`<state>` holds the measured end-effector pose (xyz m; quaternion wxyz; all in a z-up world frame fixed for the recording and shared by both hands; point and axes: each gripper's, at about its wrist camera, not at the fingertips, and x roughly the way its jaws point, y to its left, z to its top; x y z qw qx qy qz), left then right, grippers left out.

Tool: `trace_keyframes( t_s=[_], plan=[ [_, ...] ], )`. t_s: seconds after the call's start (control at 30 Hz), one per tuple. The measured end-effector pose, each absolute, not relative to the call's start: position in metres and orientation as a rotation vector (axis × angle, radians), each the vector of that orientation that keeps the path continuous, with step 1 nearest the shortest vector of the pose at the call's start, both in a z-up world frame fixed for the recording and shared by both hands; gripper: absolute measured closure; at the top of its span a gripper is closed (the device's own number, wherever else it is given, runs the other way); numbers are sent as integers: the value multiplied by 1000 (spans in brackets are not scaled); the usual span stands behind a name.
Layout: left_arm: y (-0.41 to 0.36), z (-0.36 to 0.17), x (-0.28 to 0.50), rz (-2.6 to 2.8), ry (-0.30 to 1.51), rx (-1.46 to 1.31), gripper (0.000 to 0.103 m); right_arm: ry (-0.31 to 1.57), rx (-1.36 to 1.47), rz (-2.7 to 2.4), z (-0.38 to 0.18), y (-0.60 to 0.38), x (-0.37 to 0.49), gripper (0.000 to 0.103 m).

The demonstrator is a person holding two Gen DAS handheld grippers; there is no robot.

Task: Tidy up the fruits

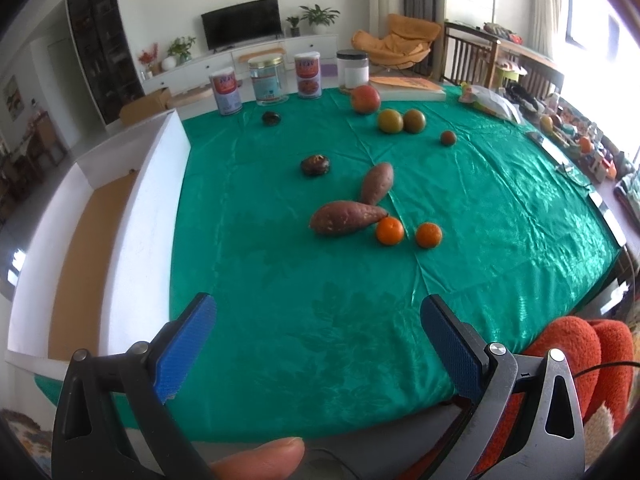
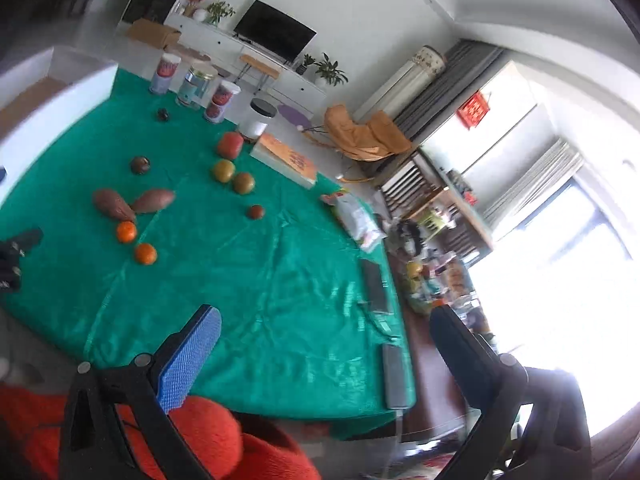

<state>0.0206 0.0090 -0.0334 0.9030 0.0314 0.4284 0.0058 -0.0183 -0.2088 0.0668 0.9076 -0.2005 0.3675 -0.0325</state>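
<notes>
Evidently nothing is picked yet: fruit scattered on the green tabletop [image 1: 280, 320].

Two tangerines [image 1: 389, 231] lie nearest, just beside two sweet potatoes [image 1: 346, 217]; green-orange citrus [image 1: 390, 121] and a red fruit [image 1: 365, 99] sit farther back. Both the left tool [image 1: 318, 340] and right tool [image 2: 326, 354] hover wide and empty. The white box [image 1: 132, 216] at the left looks empty; reaching a tangerine seems next.

Your left hand-held gripper [image 1: 318, 340] and right hand-held gripper [image 2: 326, 350] both gape wide, empty; your thumb [image 1: 260, 458] shows below the left.
</notes>
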Motion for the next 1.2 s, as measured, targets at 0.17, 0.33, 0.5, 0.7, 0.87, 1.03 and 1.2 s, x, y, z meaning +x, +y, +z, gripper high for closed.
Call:
trace_keyframes(
  t_s=[0.17, 0.33, 0.5, 0.7, 0.87, 1.03, 1.2],
  plan=[
    [9, -46, 32, -7, 903, 42, 1, 693, 39, 62, -10, -205, -15, 0],
    [19, -80, 48, -8, 983, -2, 1, 662, 177, 20, -52, -201, -14, 0],
    [13, -94, 49, 9, 977, 24, 1, 619, 65, -17, -62, -191, -17, 0],
    [2, -115, 68, 11, 940, 72, 1, 671, 94, -17, -76, -195, 0, 0],
    [2, -129, 79, -10, 961, 59, 1, 685, 106, -26, -81, -199, 1, 0],
    [2, -150, 87, -26, 1024, 72, 1, 683, 102, -31, -83, -199, 0, 0],
    [11, -153, 84, -60, 990, 37, 0, 690, 109, -31, -85, -200, 0, 0]
  ],
)
